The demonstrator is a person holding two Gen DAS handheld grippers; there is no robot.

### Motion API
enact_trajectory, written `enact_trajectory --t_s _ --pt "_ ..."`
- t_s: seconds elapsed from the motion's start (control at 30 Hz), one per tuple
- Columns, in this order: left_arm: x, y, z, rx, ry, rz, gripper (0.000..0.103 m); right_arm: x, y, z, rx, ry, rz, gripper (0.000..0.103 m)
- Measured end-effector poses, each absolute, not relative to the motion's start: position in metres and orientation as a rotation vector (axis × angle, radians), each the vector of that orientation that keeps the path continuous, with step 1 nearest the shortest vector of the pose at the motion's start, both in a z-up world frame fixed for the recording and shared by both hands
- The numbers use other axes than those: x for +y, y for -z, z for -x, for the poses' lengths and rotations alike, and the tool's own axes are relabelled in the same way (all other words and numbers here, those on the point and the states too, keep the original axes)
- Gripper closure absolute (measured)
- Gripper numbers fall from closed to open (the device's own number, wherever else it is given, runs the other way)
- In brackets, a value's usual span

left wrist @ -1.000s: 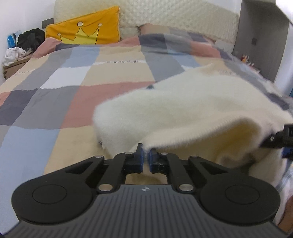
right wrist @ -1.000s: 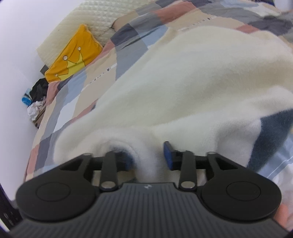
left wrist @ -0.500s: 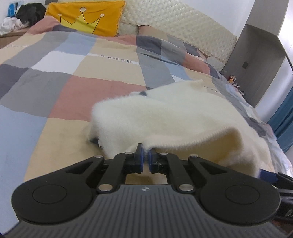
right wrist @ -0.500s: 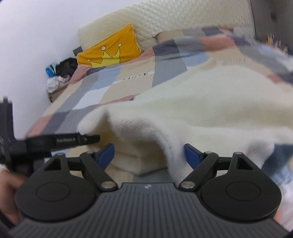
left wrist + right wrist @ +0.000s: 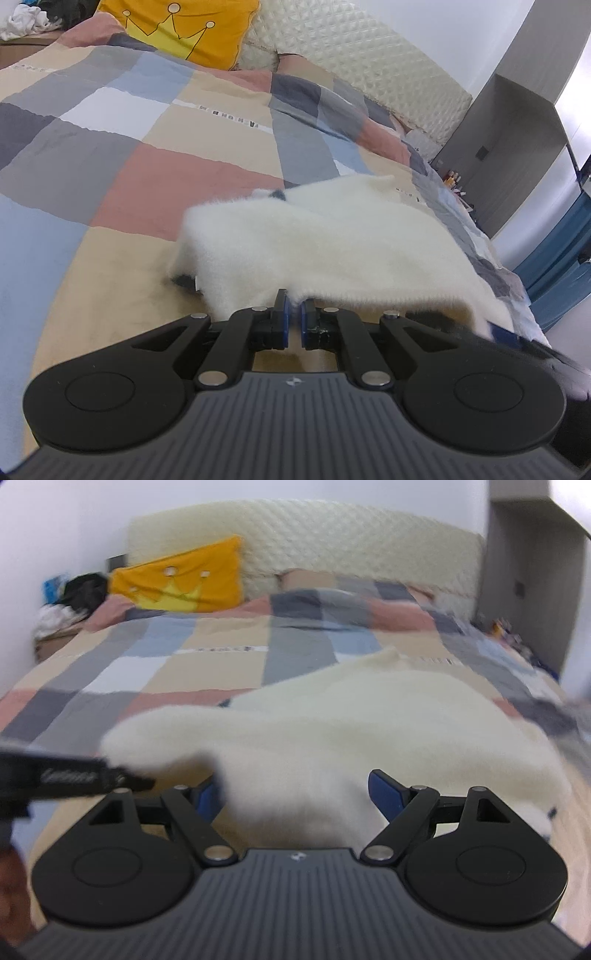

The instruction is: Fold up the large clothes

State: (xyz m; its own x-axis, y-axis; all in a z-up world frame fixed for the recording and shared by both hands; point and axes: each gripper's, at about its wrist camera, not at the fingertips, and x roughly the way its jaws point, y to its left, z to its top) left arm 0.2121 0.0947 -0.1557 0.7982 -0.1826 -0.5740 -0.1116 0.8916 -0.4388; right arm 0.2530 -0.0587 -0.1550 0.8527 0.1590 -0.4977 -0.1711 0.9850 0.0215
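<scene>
A large fluffy cream garment [image 5: 325, 243] lies on the checked bedspread [image 5: 147, 147], folded over on itself, with a dark patch showing at its far edge. My left gripper [image 5: 294, 312] is shut on the garment's near hem and holds it slightly raised. In the right wrist view the same garment [image 5: 369, 731] fills the middle. My right gripper [image 5: 299, 794] is open, its blue pads on either side of a hanging fold without pinching it. The left gripper's body [image 5: 74, 775] shows at the left of that view.
A yellow crown cushion [image 5: 177, 29] and a quilted cream headboard [image 5: 351, 48] stand at the bed's far end. A grey cabinet [image 5: 509, 140] is at the right, with a blue curtain [image 5: 561, 258] nearby. Clothes lie heaped on a nightstand [image 5: 62, 605] at the far left.
My right gripper has opened and let go of the garment, then swung round to face up the bed. My left gripper has kept its hold on the hem and shifted left.
</scene>
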Motion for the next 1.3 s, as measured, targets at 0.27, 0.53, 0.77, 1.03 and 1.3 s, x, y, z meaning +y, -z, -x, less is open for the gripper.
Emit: enact_trajectory --t_s 0.27,0.53,0.77,1.03,1.3 --pt "0.094 0.147 -0.202 0.538 0.045 0.513 0.096 -0.088 0.162 -0.255 0.620 0.029 -0.235 0.020" --pt "0.095 0.136 -0.192 0.486 0.046 0.547 0.097 -0.100 0.193 -0.246 0.750 0.151 -0.249 0.021" --pt "0.100 0.132 -0.185 0.471 0.052 0.570 0.097 -0.121 0.155 -0.223 0.528 0.244 -0.222 0.022" --pt "0.090 0.140 -0.188 0.533 0.062 0.505 0.095 -0.124 0.139 -0.216 0.360 0.159 -0.052 0.026" --pt "0.082 0.165 -0.205 0.667 0.046 0.430 0.057 -0.124 0.154 -0.222 0.348 0.072 -0.043 0.025"
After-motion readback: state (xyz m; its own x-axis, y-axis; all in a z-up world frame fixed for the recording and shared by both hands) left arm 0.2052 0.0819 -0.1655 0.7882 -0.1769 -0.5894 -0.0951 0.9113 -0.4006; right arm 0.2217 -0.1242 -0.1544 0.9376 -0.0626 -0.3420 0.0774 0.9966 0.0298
